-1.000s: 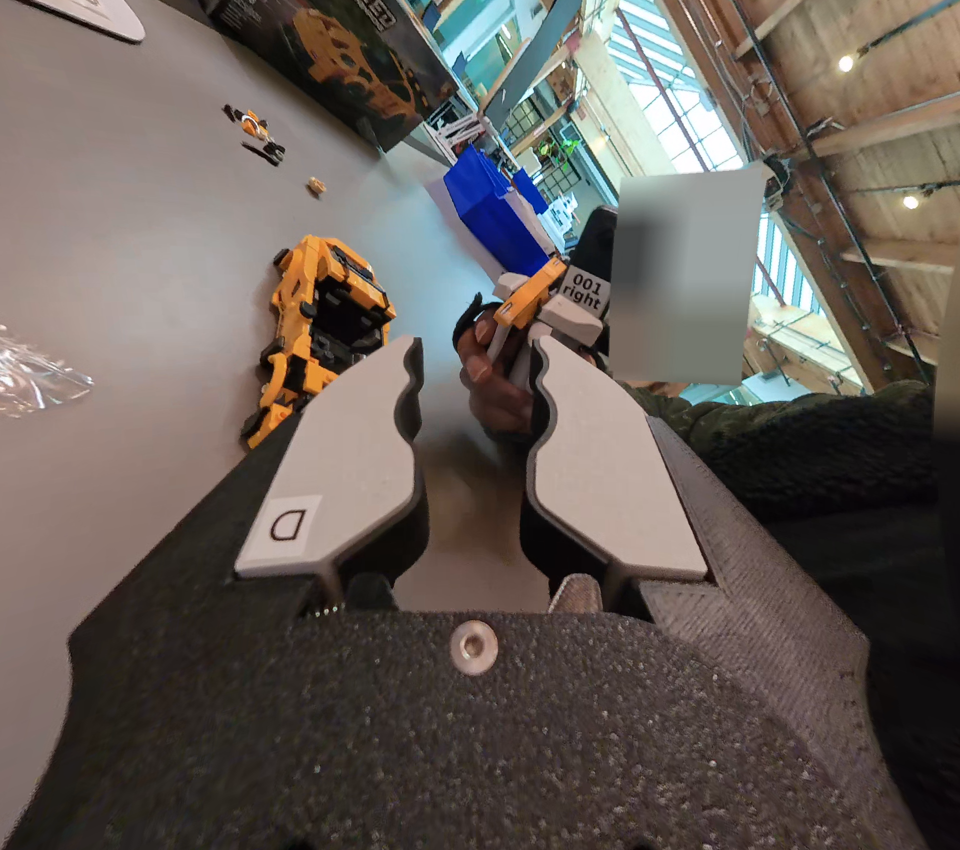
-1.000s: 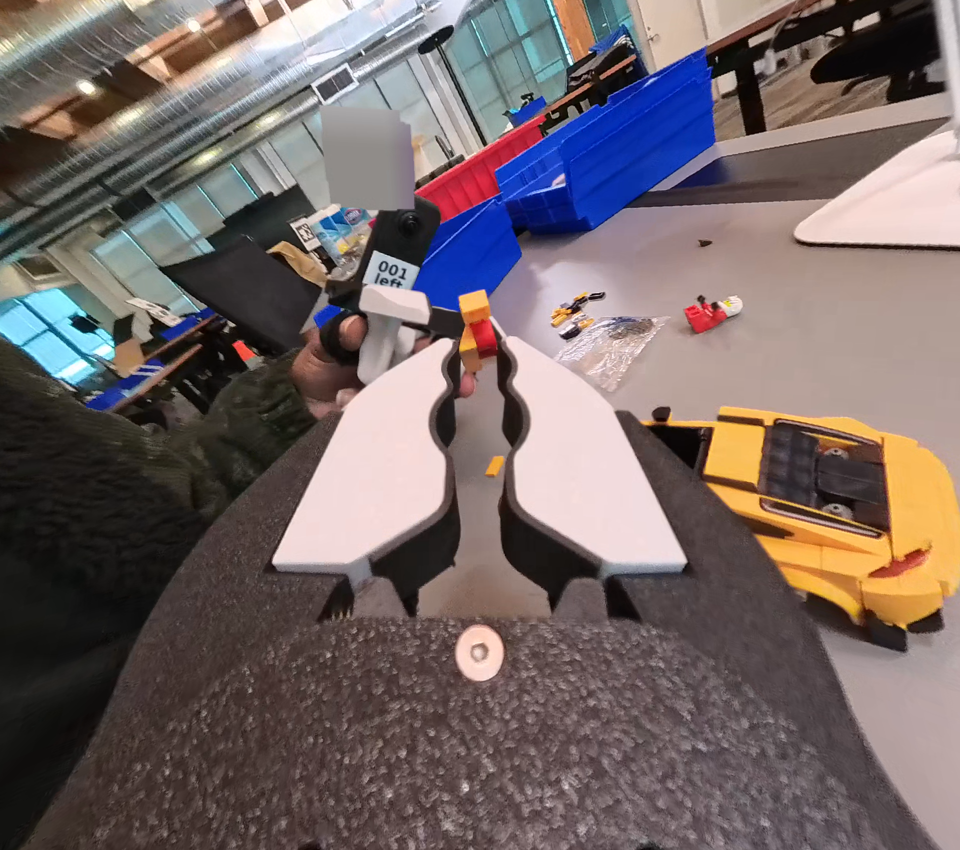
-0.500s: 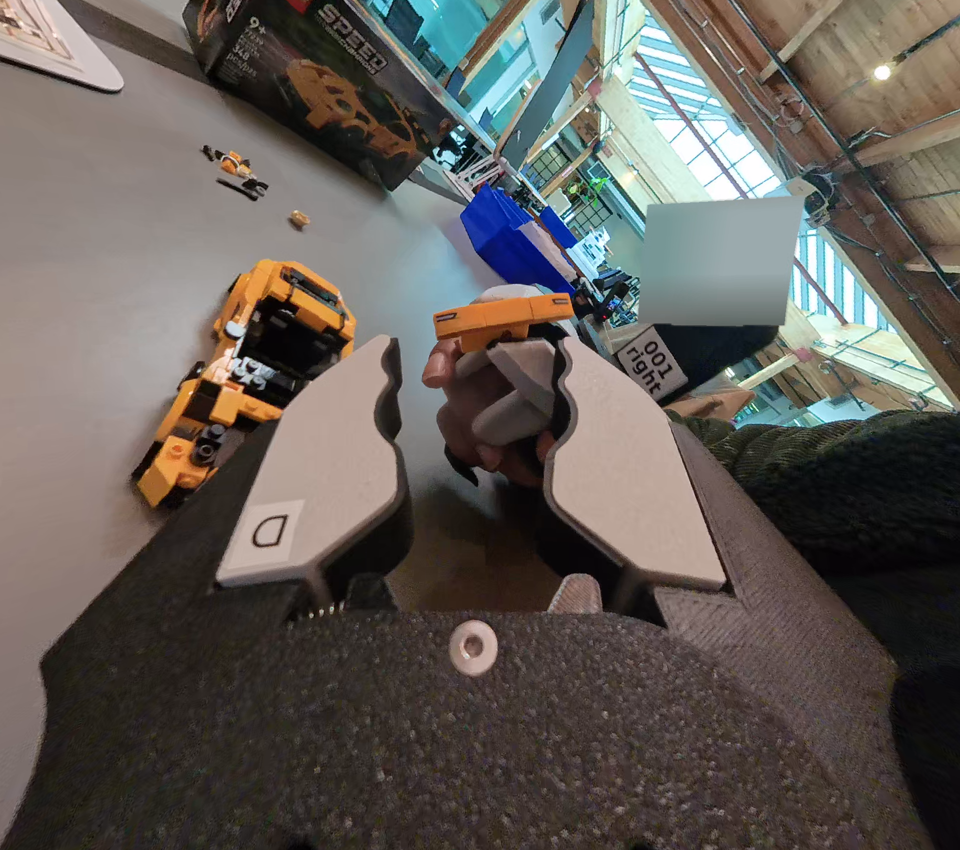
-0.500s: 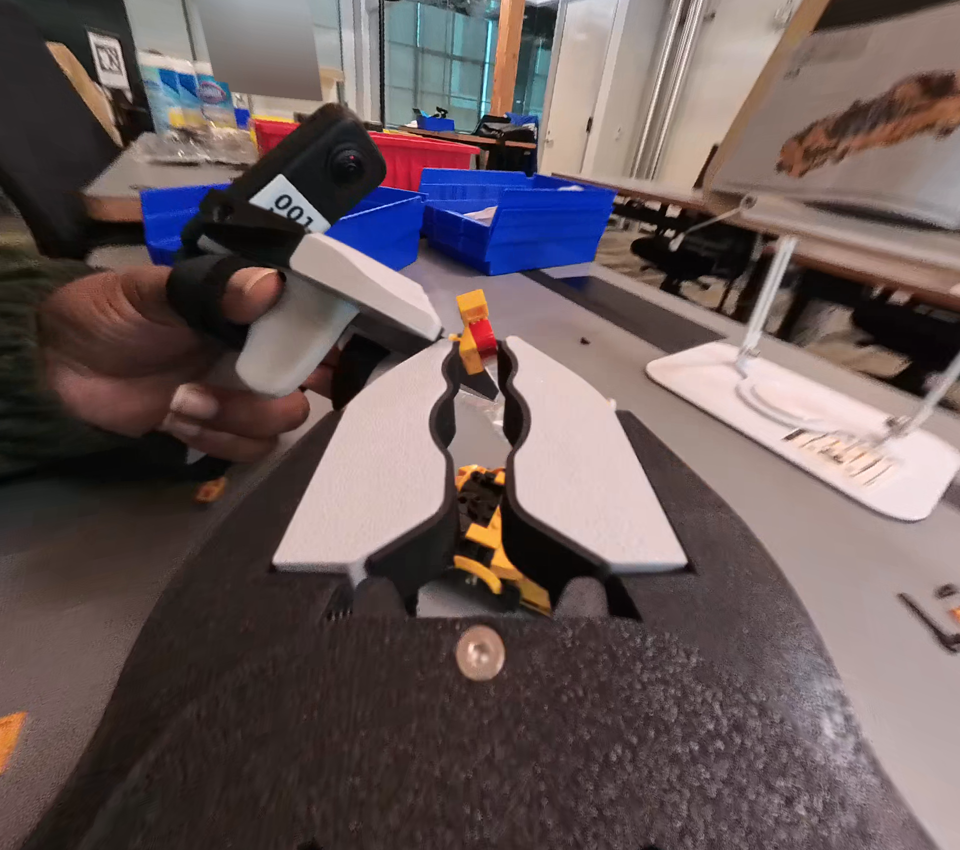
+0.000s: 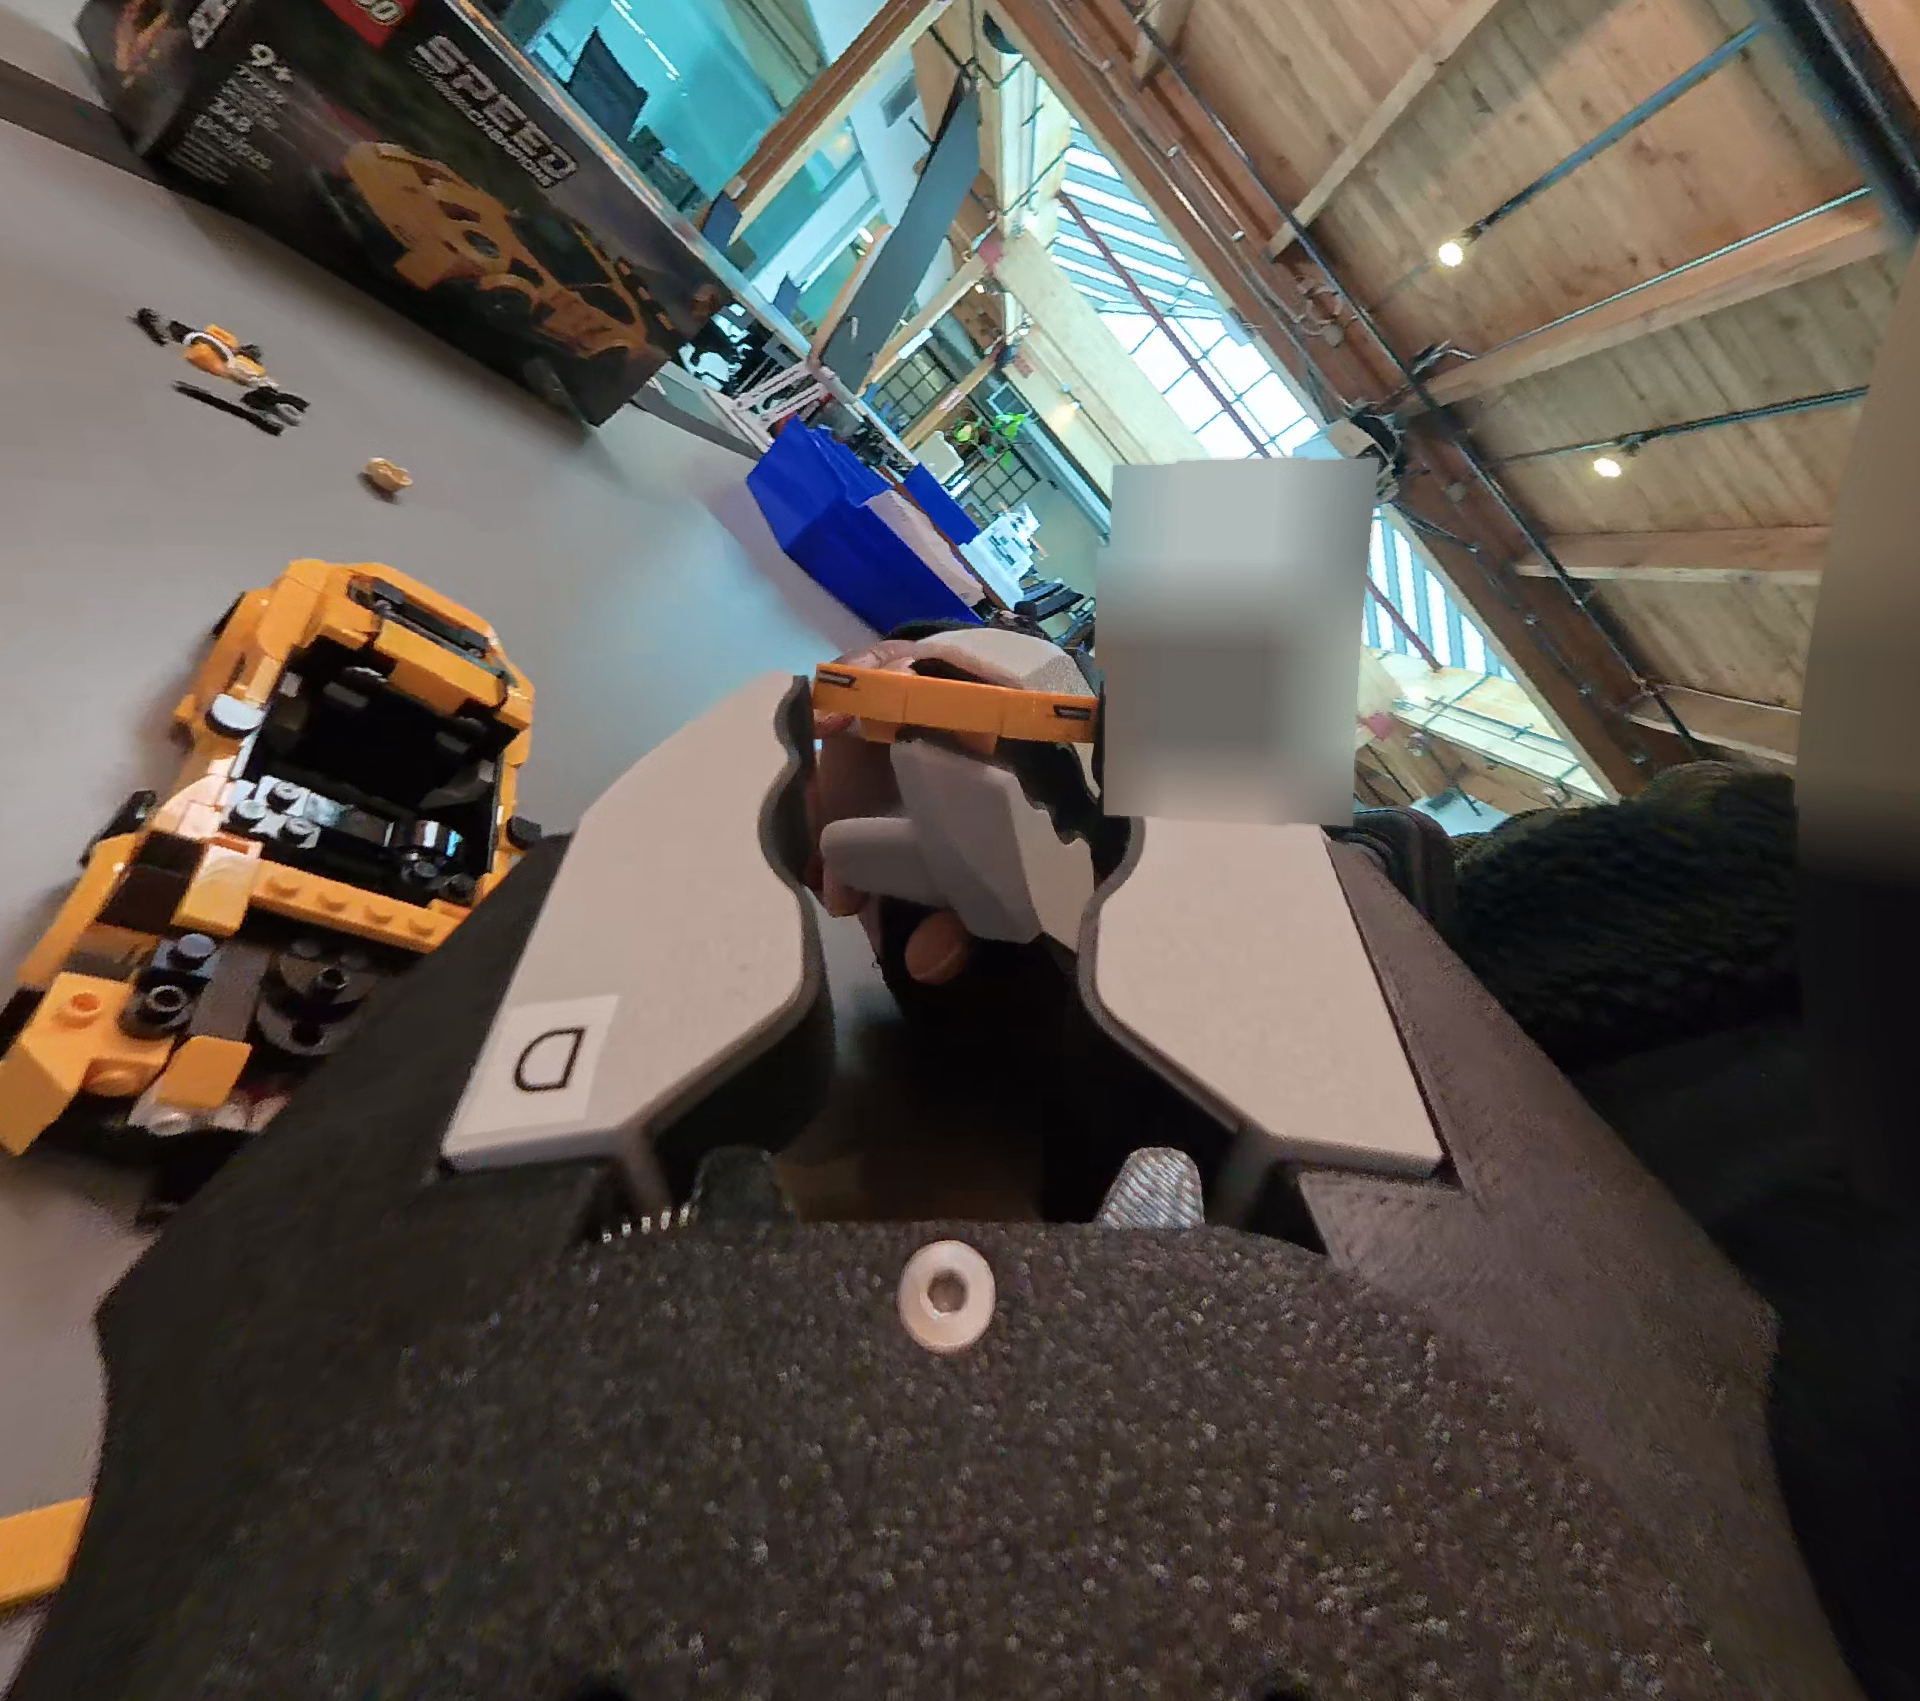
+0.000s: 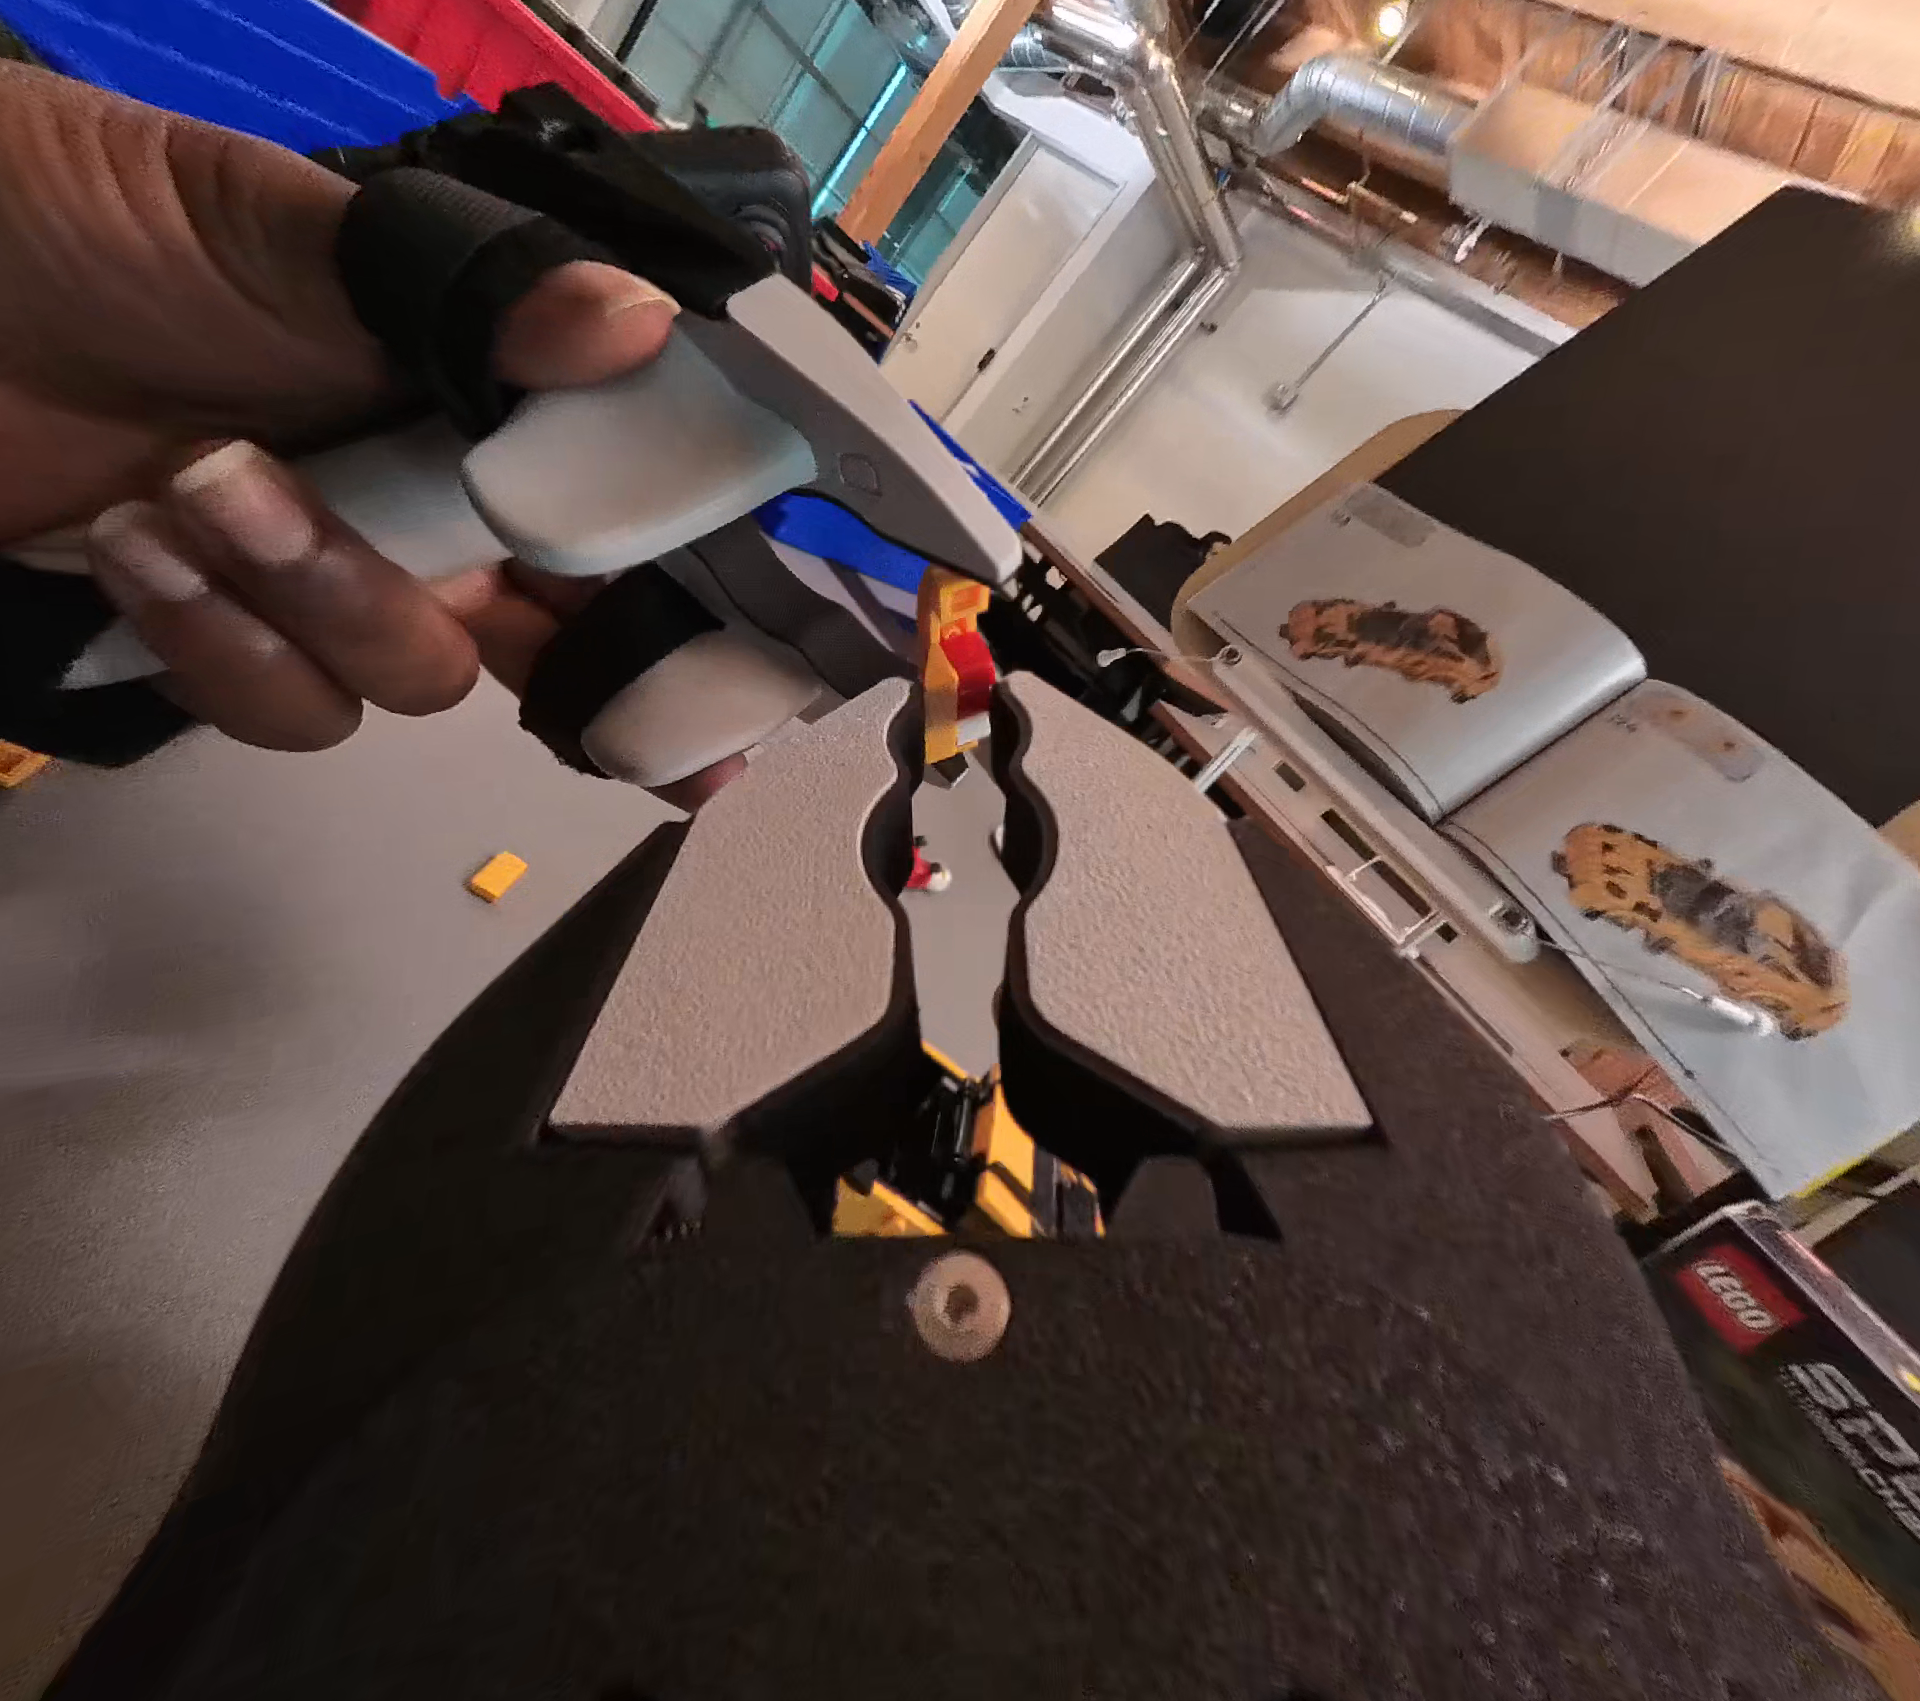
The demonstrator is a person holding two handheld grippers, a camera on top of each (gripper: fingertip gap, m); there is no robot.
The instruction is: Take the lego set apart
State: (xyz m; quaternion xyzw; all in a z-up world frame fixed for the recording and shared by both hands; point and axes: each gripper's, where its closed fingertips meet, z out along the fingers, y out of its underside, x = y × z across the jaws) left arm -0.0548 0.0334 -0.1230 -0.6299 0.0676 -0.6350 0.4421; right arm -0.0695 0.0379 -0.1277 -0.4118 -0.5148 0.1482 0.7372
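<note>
Tools first: your right tool (image 6: 956,716) is pinched tight on a small yellow and red brick assembly (image 6: 951,664), which stands up between its fingertips, lifted off the table (image 6: 208,976). Your left tool (image 5: 940,804) has its fingers spread wide with nothing between them. Seen from the left wrist camera, the held piece shows as a flat orange strip (image 5: 956,704) crossing the gap just past the left tool's tips; whether either tip touches it cannot be told.

In the right wrist view your left hand (image 6: 229,508) wraps the grey handle of the left tool close in front, and that tool's upper finger (image 6: 883,456) ends right at the top of the held piece.

Your yellow lego car (image 5: 270,830) lies on the table to the left of the left tool, its roof off so the black interior and studs are exposed. A slice of it also shows through the gap at the base of the right tool's fingers.

Loose bits lie on the table: a small orange tile (image 6: 497,875), a red piece (image 6: 925,872) seen between the right tool's fingers, a little black and orange cluster (image 5: 223,368) and a tan bit (image 5: 387,475) beyond the car. The lego box (image 5: 395,145) stands at the table's far edge, with blue bins (image 5: 852,519) behind. An open instruction booklet (image 6: 1558,778) sits propped on a stand to the right.
</note>
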